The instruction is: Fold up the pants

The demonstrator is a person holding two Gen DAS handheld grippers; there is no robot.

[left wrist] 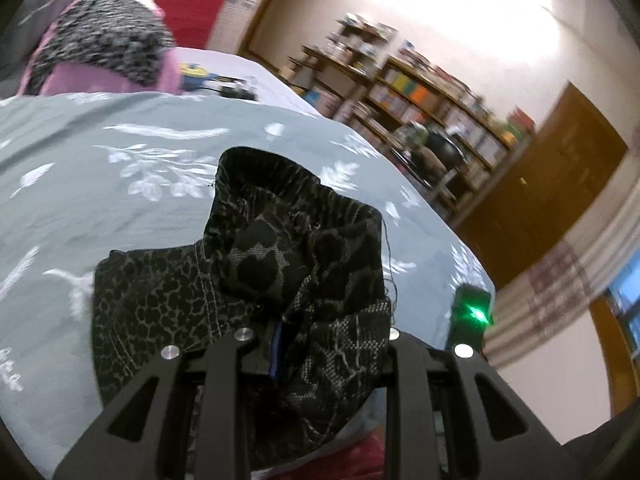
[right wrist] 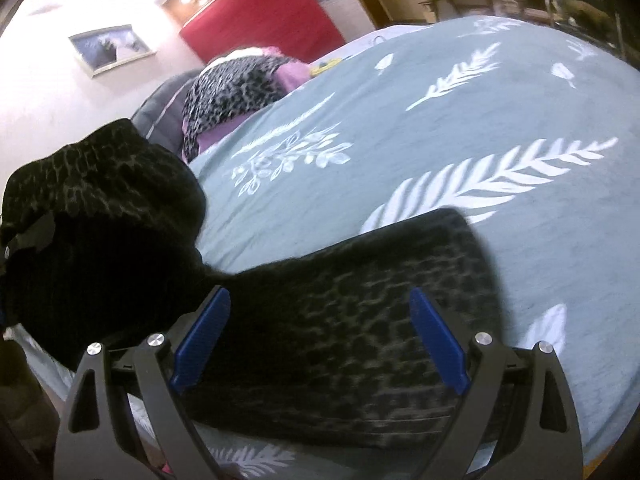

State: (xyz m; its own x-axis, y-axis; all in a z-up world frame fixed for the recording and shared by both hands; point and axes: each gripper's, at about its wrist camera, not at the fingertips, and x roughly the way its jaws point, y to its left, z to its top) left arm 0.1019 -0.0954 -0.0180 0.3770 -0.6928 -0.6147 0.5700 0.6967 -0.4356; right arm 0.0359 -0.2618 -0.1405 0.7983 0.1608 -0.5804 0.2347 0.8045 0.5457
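Note:
The pants [left wrist: 280,264] are dark with a grey leopard print and lie on a grey-green bedspread [left wrist: 120,208] with white leaf prints. My left gripper [left wrist: 276,340] is shut on a bunched edge of the pants, which heaps over its fingers. In the right wrist view the pants [right wrist: 340,320] stretch flat across the bedspread [right wrist: 440,120], with a lifted bunch [right wrist: 100,200] at the left. My right gripper [right wrist: 320,320] is open, its blue pads [right wrist: 436,340] spread just above the flat part, holding nothing.
A pile of clothes [left wrist: 104,48], leopard print and pink, sits at the far end of the bed [right wrist: 236,88]. Bookshelves [left wrist: 420,92] and a brown door [left wrist: 552,176] stand beyond the bed's right edge. A red panel [right wrist: 264,20] is on the far wall.

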